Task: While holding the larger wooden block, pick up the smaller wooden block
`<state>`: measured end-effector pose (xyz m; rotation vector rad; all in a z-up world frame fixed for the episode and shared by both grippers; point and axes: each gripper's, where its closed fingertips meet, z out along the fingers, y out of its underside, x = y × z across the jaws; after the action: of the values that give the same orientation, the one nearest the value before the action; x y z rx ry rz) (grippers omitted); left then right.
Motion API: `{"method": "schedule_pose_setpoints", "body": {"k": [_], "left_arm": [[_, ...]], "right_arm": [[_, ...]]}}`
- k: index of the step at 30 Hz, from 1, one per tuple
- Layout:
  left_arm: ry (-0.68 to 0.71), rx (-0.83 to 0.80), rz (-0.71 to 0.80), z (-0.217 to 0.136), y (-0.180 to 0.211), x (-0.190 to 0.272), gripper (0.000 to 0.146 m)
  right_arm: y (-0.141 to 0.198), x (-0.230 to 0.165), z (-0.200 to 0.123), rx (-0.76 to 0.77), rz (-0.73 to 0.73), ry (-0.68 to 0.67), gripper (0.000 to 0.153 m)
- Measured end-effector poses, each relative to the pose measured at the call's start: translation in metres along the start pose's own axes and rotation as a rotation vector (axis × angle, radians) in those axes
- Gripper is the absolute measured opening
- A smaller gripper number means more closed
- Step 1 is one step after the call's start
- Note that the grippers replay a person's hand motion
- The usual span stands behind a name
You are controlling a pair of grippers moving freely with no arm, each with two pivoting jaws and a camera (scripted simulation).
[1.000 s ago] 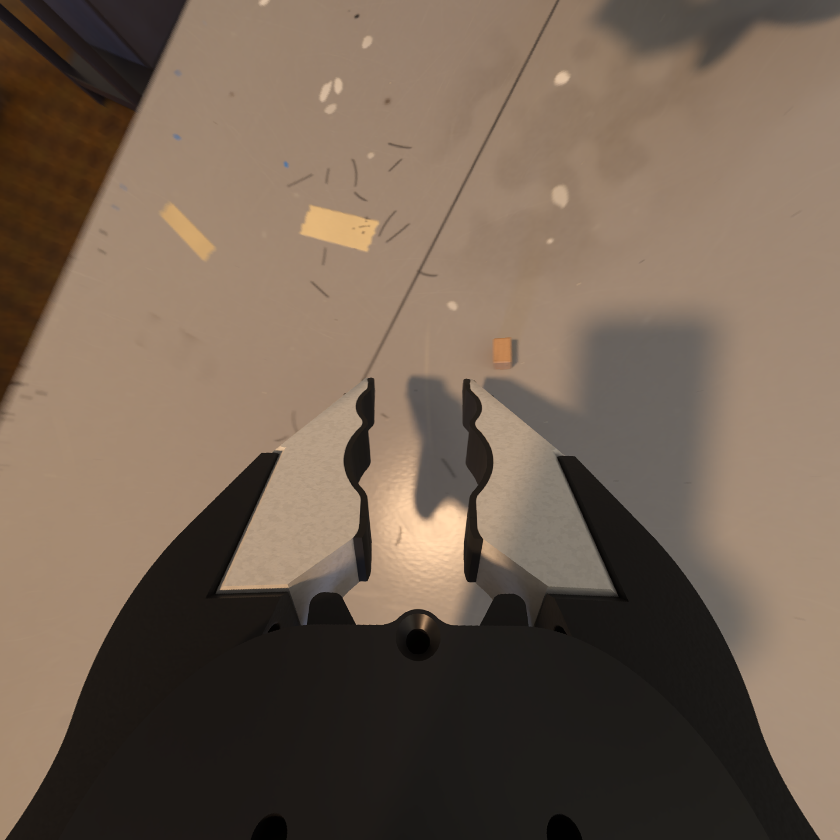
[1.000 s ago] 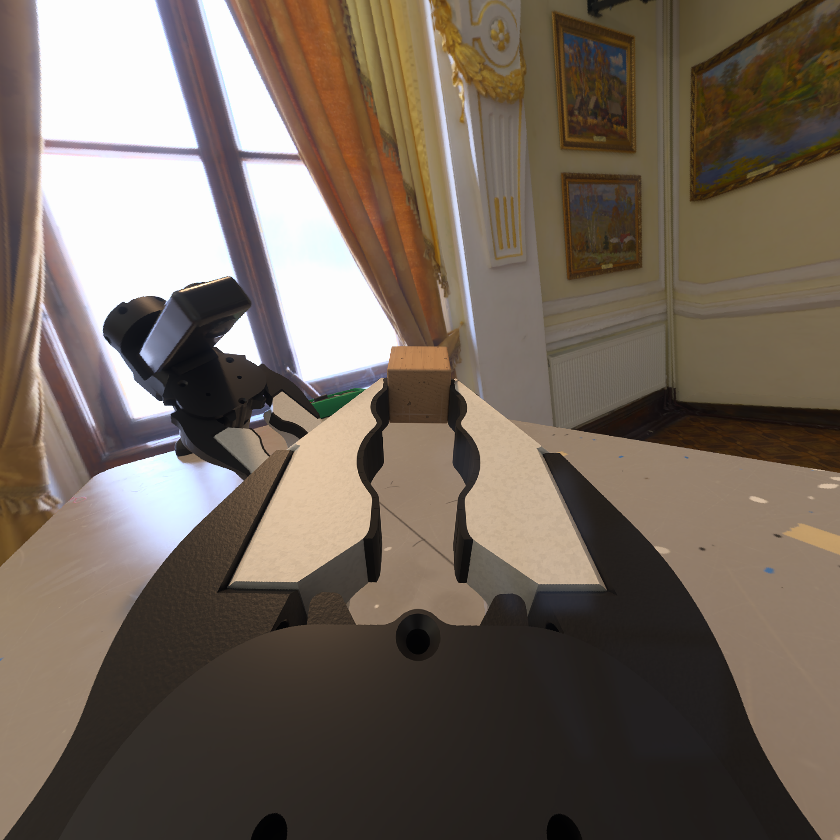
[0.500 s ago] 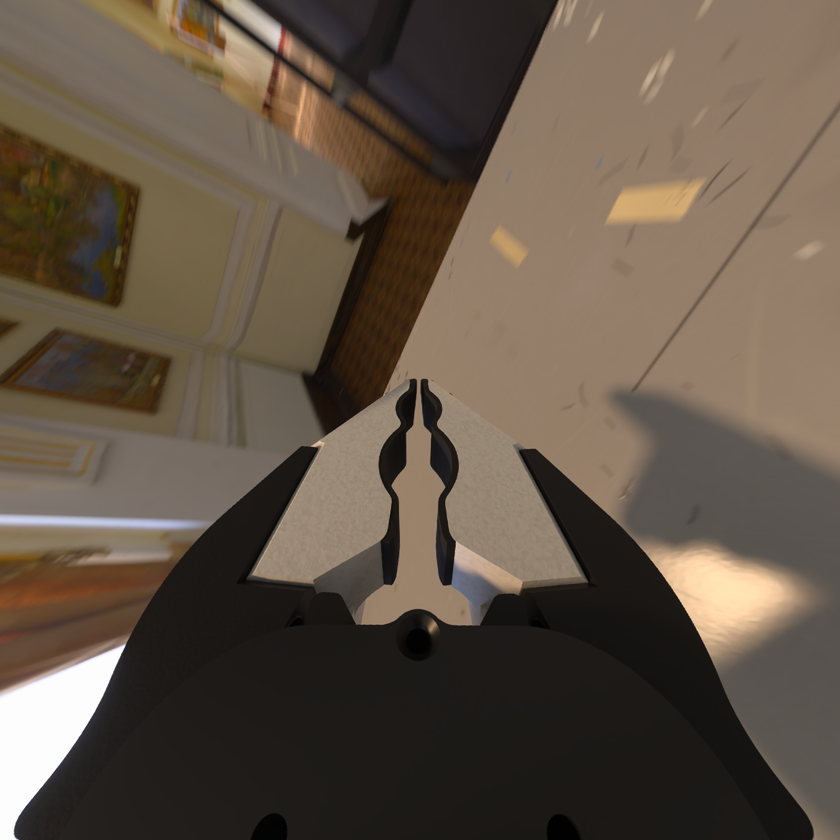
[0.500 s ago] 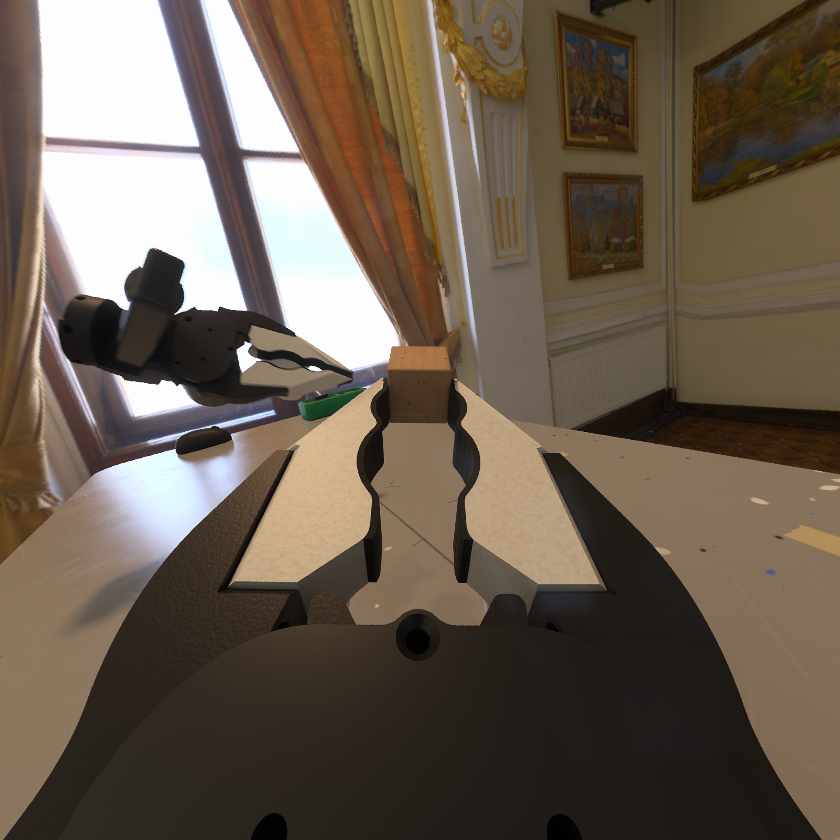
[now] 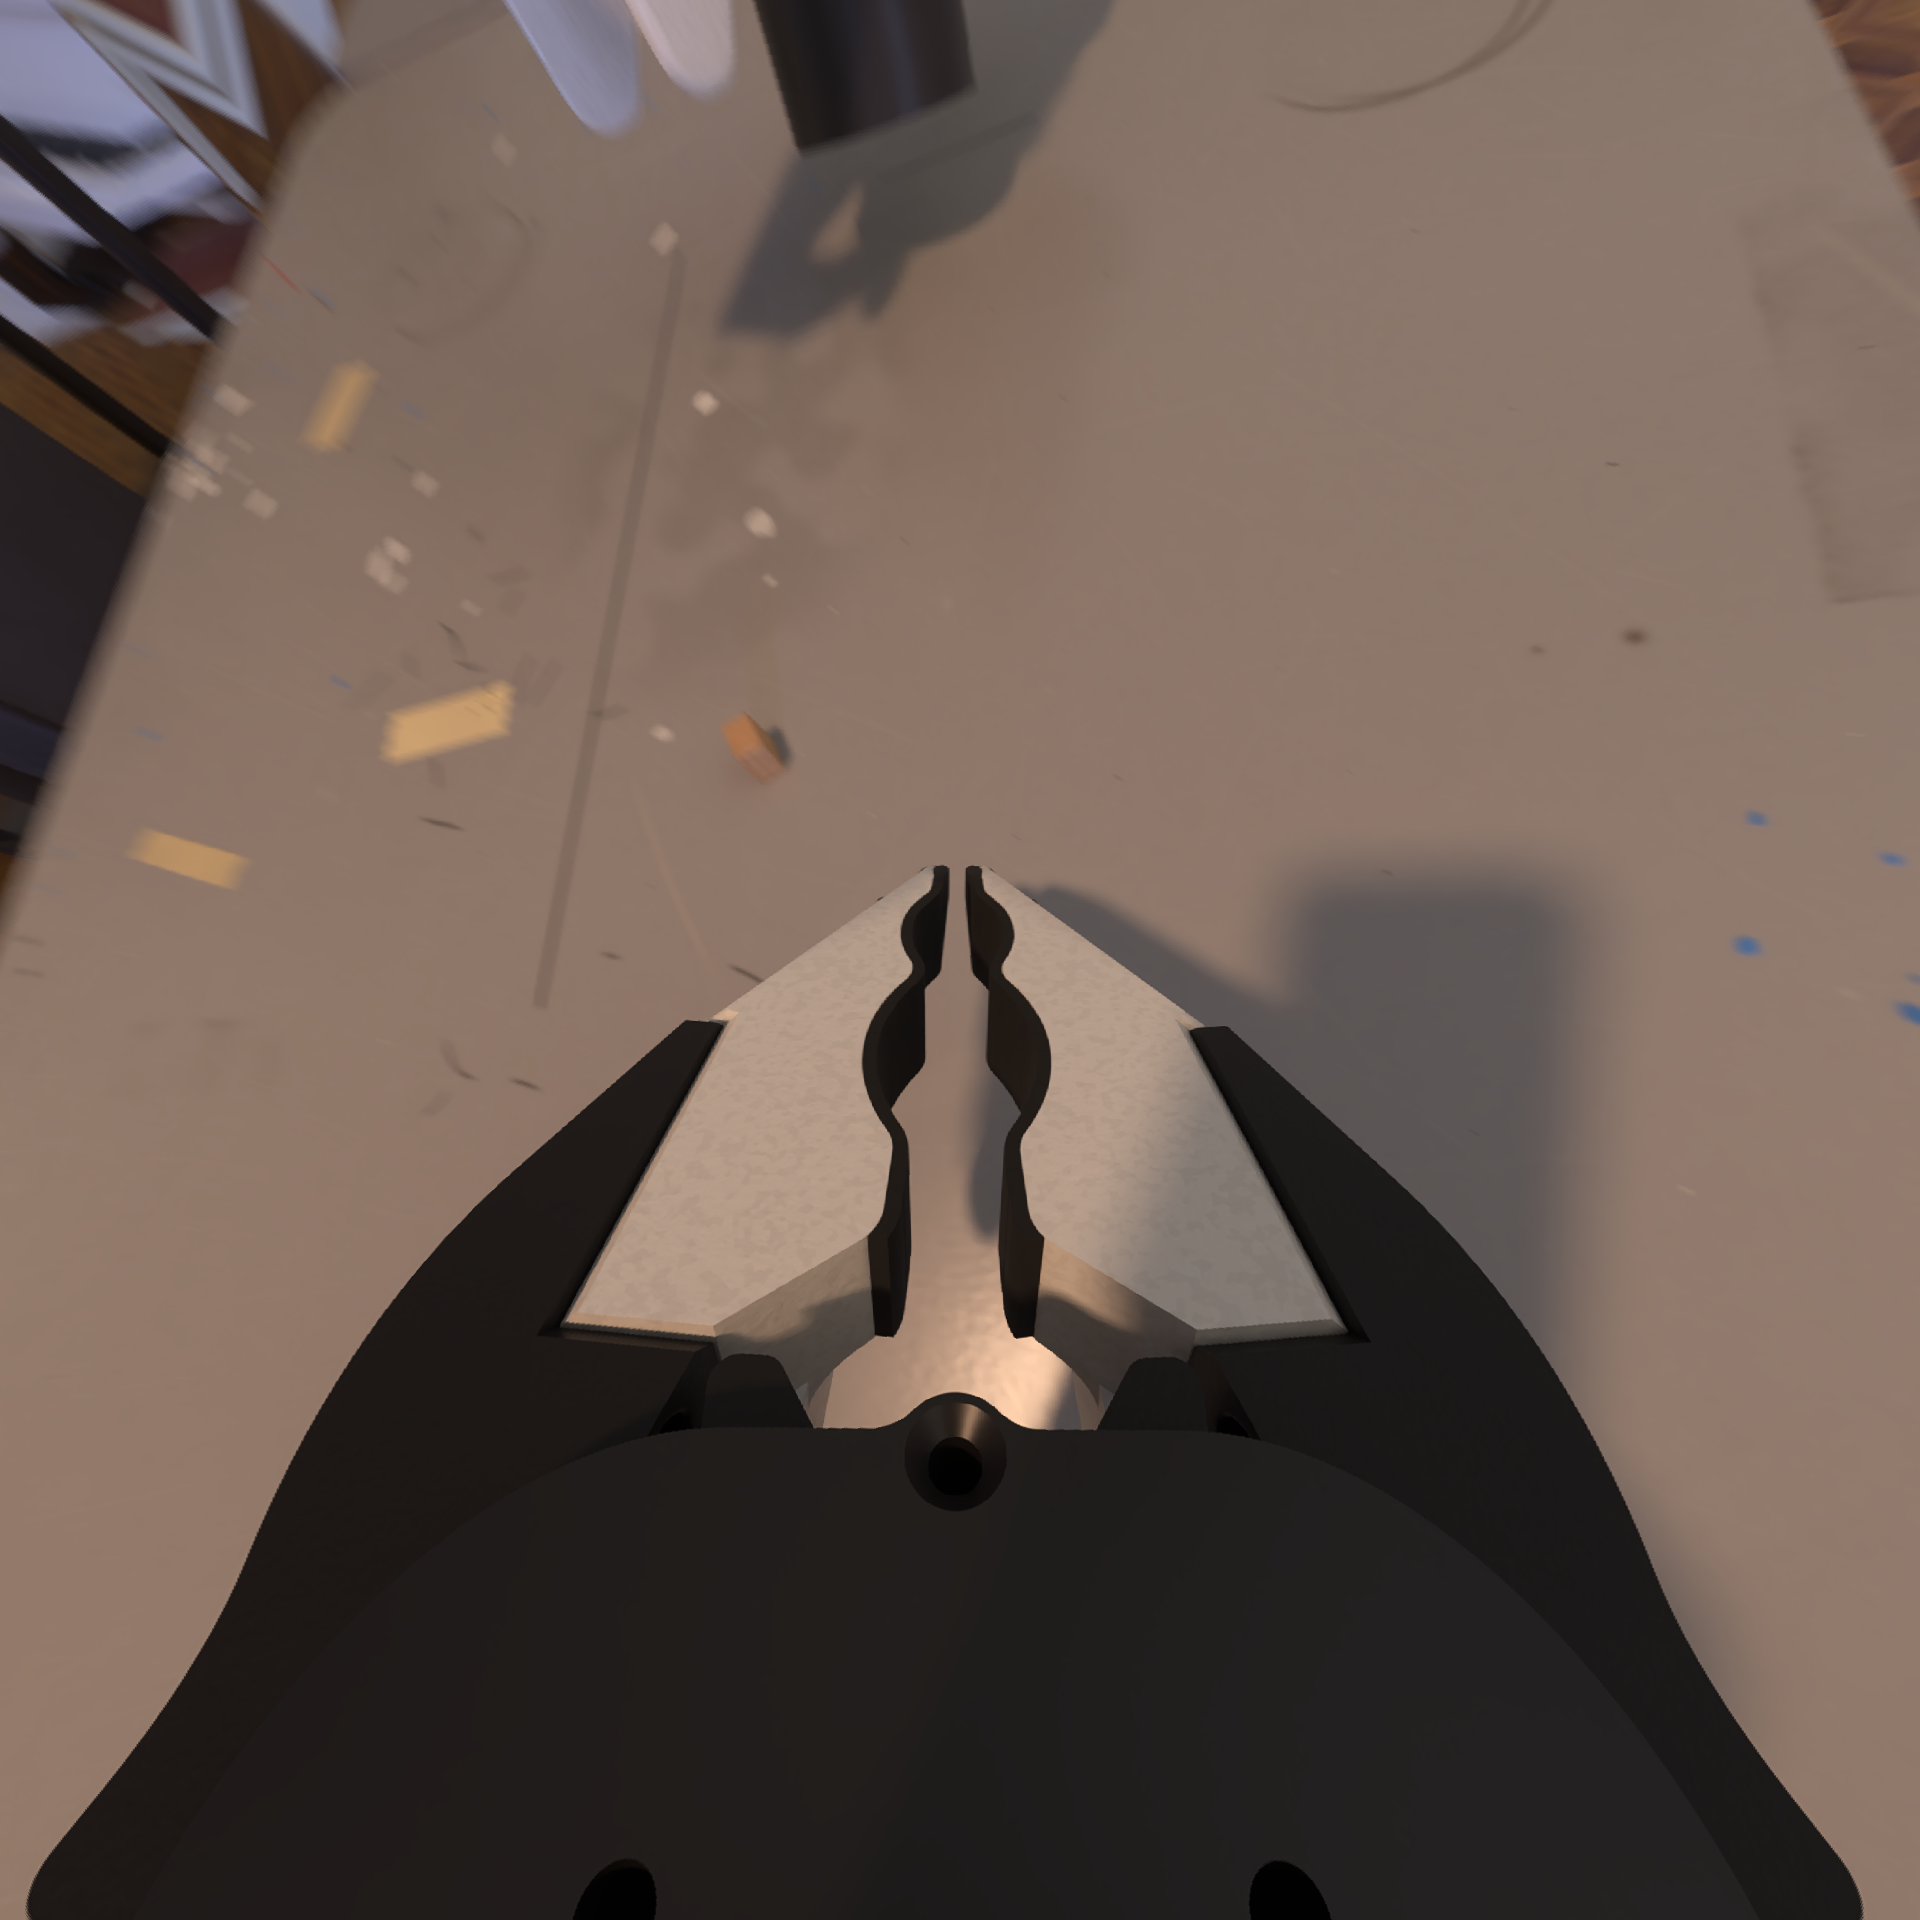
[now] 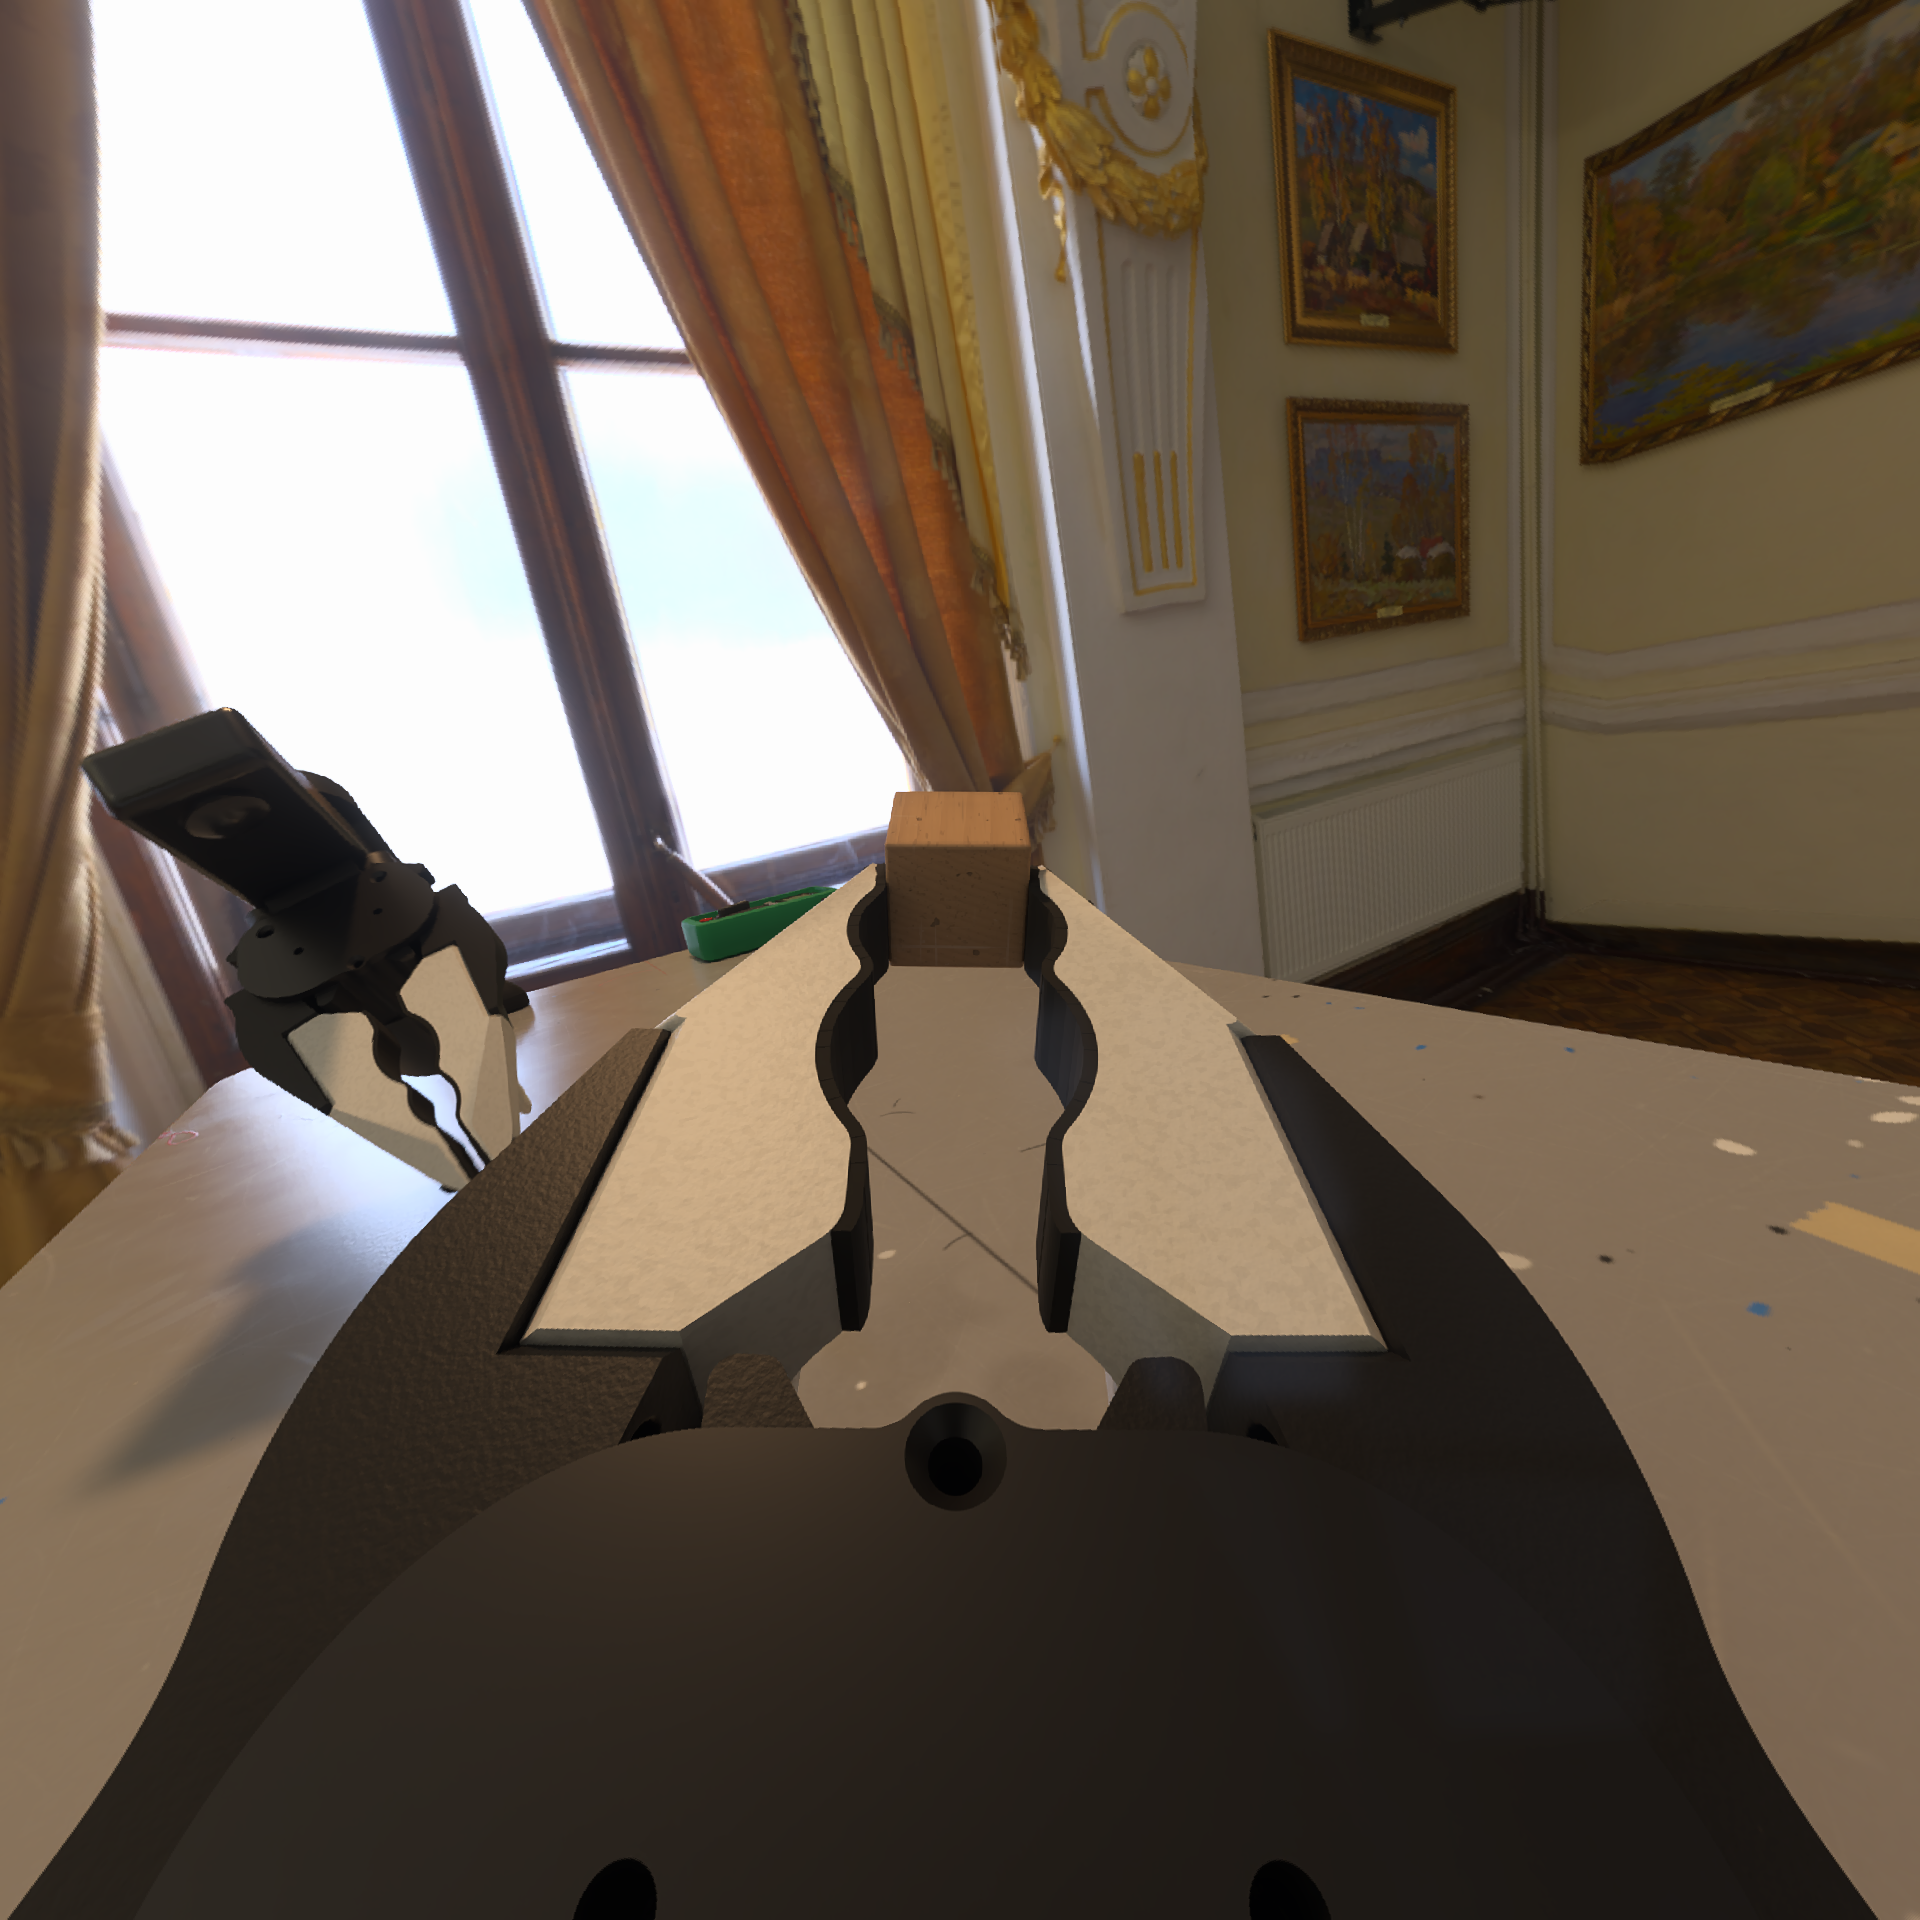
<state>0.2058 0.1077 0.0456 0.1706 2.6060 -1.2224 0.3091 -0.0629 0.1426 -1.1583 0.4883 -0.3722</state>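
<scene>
The smaller wooden block (image 5: 755,744) lies on the grey table (image 5: 1299,499), ahead and to the left of my left gripper (image 5: 957,876). That gripper hovers above the table with its jaws shut and nothing between them. It also shows at the left of the right wrist view (image 6: 457,1164), tilted down toward the table. My right gripper (image 6: 957,883) is shut on the larger wooden block (image 6: 957,909), held at its fingertips above the table. Part of the right gripper shows at the top of the left wrist view (image 5: 862,62).
Strips of tan tape (image 5: 449,720) and paint flecks mark the table left of the small block. The table's left edge (image 5: 114,623) drops to a wooden floor. A green object (image 6: 753,920) lies at the far table edge by the window.
My left gripper closed, swung up and sideways away from the table, then came back down facing it. The small block now lies ahead-left of its tips. The right gripper held still.
</scene>
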Motion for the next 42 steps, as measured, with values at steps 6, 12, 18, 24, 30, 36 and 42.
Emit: {"method": "schedule_pose_setpoints", "body": {"k": [6, 12, 18, 24, 30, 36, 42], "left_arm": [[0.056, 0.0, -0.195, -0.002, -0.005, 0.001, 0.036], [-0.217, -0.124, -0.439, 0.031, -0.02, -0.039, 0.032], [-0.302, -0.299, -0.462, 0.073, -0.006, -0.045, 0.025], [-0.356, -0.315, -0.537, 0.073, -0.003, -0.053, 0.022], [-0.367, -0.34, -0.565, 0.075, 0.001, -0.056, 0.021], [-0.332, -0.337, -0.555, 0.083, 0.004, -0.058, 0.012], [-0.198, -0.269, -0.377, 0.083, 0.005, -0.061, 0.008]], "right_arm": [[0.0, 0.0, 0.0, 0.0, -0.001, 0.0, 0.025], [0.0, -0.001, 0.0, -0.003, -0.002, -0.003, 0.025], [0.0, -0.001, -0.001, 0.002, -0.004, -0.004, 0.025], [0.001, -0.002, 0.0, -0.007, 0.0, -0.011, 0.025], [0.001, -0.002, 0.0, -0.009, 0.001, -0.013, 0.025], [0.0, -0.002, -0.001, -0.002, 0.0, -0.01, 0.025], [0.001, -0.002, 0.0, -0.009, -0.019, 0.001, 0.025]]}}
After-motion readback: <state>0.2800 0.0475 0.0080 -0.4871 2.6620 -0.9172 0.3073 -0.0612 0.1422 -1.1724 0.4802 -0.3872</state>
